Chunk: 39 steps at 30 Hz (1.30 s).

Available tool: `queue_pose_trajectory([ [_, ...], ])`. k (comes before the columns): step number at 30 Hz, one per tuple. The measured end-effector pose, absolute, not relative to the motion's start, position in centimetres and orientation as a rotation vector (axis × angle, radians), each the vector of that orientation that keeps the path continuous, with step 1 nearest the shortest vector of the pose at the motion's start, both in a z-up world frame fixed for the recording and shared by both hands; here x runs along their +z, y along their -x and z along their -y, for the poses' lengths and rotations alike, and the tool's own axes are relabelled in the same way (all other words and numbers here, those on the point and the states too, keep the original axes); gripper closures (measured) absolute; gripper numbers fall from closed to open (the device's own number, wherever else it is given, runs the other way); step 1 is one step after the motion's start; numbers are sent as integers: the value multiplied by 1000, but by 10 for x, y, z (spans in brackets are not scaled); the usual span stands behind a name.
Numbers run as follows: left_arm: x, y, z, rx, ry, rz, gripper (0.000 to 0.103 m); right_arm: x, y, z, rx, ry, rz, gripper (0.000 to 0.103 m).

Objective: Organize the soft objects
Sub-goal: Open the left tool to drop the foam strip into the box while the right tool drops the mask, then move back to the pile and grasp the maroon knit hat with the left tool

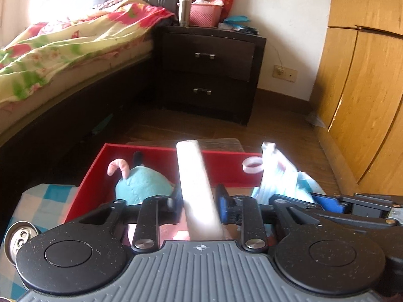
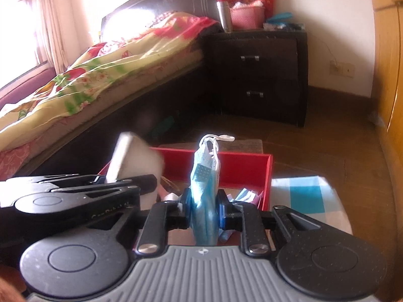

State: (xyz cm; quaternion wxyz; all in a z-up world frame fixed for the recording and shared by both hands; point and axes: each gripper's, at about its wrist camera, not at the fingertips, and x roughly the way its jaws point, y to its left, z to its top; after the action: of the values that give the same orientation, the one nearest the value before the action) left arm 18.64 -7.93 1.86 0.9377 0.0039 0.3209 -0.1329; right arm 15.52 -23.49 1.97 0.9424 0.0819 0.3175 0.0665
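The white sponge block (image 1: 196, 188) stands tilted between the jaws of the left gripper (image 1: 199, 205), its top leaning away over the red box (image 1: 221, 162). The jaws stand a little apart on either side of it; whether the pads actually press it cannot be told. At the left edge of the checked cloth (image 1: 37, 201) sits a drink can (image 1: 17, 241). Inside the box, near its left wall, lies a teal plush toy (image 1: 141, 183) with pink feelers. On the far rim towards the right corner rests a small pale ring (image 1: 253, 164). Further right, the right gripper (image 2: 203, 212) pinches a blue face mask (image 2: 204, 196) that stands upright above the box's near side, its white ear loops at the top. Behind the box are a bed (image 1: 63, 45) and a dark nightstand (image 1: 209, 73).
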Motion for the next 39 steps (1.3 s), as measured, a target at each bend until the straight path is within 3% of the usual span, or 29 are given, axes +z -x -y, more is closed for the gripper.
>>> queue_pose_trajectory([
  [1,19,-185,79,-256,-11,-650,57,19,-156,238,127,-177,-649,96],
  [3,21,-182,77,-224,-23,-631,49,18,-155,242,116,-191,-641,90],
  [6,27,-177,73,-225,-9,-621,43,20,-151,249,116,-223,-634,81],
  [19,46,-120,66,-288,-19,-607,40,43,-94,250,101,-234,-612,70],
  [39,24,-46,45,-380,-39,-681,41,37,-26,246,98,-246,-646,69],
])
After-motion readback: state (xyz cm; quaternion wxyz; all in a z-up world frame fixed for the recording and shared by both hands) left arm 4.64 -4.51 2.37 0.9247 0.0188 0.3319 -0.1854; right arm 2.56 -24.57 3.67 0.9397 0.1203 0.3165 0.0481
